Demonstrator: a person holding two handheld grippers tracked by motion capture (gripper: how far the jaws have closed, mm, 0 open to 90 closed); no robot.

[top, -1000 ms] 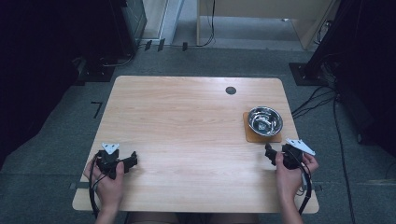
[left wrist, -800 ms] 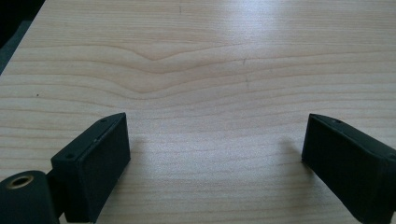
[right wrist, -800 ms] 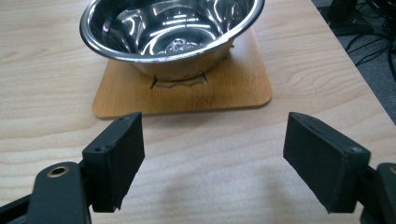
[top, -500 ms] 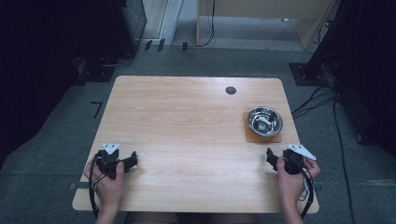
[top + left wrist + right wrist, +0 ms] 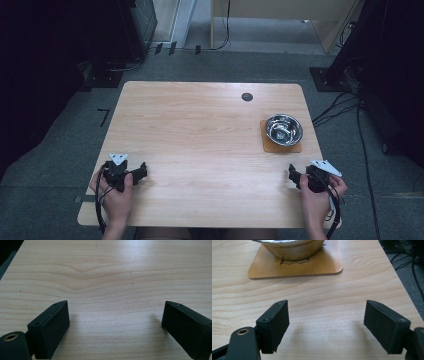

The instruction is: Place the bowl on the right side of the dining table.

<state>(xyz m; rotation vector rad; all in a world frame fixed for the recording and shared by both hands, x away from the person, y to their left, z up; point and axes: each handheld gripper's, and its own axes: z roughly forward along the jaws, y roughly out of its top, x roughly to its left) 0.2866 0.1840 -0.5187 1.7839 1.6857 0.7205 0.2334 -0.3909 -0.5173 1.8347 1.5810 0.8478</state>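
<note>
Pale wood grain runs across the table (image 5: 200, 145), most of it bare: from the near edge to the far edge with its small dark round hole (image 5: 247, 97), nothing stands in the whole left and middle stretch. The left gripper (image 5: 141, 173) rests by the near-left corner in the person's left hand (image 5: 116, 192), its jaws spread wide with nothing but bare board between them. The right gripper (image 5: 293, 176) sits near the right edge, also released and empty, with the table's right rim and the grey floor just beside it in the right gripper view. Ahead of it, near but apart, the steel bowl (image 5: 283, 129) stands on a brown wooden coaster (image 5: 270, 145), close to the right edge. In the right gripper view the bowl (image 5: 292, 247) is cut off at the top, so its inside is hidden there; from above, the reflections make its contents hard to make out.
</note>
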